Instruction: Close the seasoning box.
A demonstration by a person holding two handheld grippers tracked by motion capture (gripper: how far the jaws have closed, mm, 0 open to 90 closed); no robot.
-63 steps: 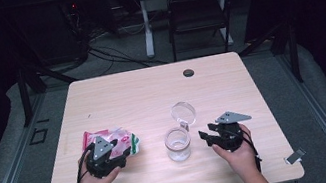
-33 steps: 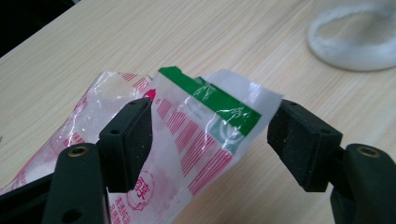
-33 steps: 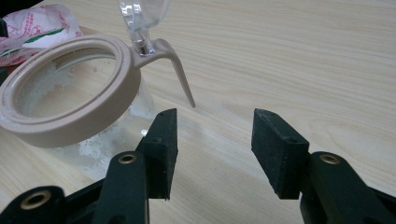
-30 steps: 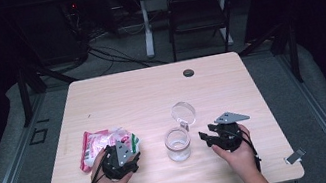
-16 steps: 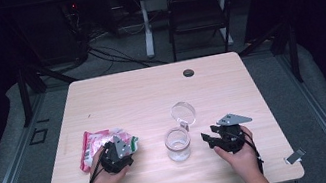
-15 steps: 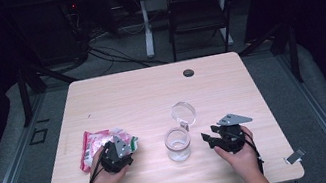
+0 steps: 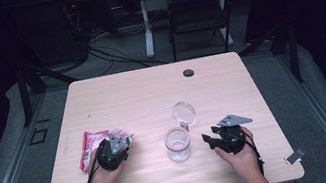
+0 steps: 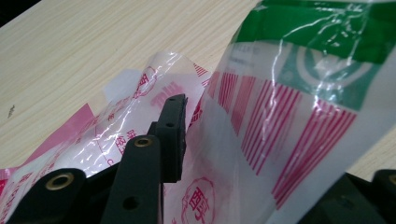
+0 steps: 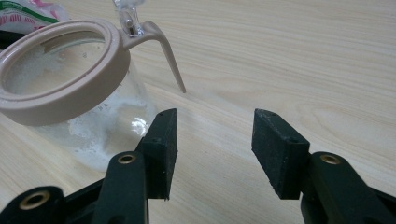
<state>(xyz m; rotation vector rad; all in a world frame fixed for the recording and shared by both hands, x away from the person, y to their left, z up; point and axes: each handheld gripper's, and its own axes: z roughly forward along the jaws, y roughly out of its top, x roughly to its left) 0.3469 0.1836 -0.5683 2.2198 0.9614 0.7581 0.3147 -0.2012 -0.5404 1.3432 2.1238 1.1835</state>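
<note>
**Closing on the packet beside the open jar**

My left tongs (image 7: 112, 153) sit over the right end of the pink-and-green plastic packet (image 7: 93, 145), which lies on the table (image 7: 142, 100) near its left front corner. In the left gripper view the crinkled film of the packet stands up between my jaws, and the jaws have just been closing in on it. One black pad (image 8: 172, 135) lies against the film; the other is hidden behind the plastic, so I cannot tell whether the pinch is firm yet. I judge the step in hand to be taking hold of this packet.

To do it well, I should finish the squeeze on a doubled fold of film, not on a single loose layer, since thin plastic like this looks apt to slip. I should hold near the printed end and lift slowly, watching that the packet comes up whole and does not tip its contents.

My right tongs (image 7: 217, 138) rest spread and empty on the table just right of the glass jar (image 7: 178, 144), whose hinged lid (image 7: 183, 113) stands flipped up. White grains lie in its bottom. That side can steady the jar if needed.
</note>
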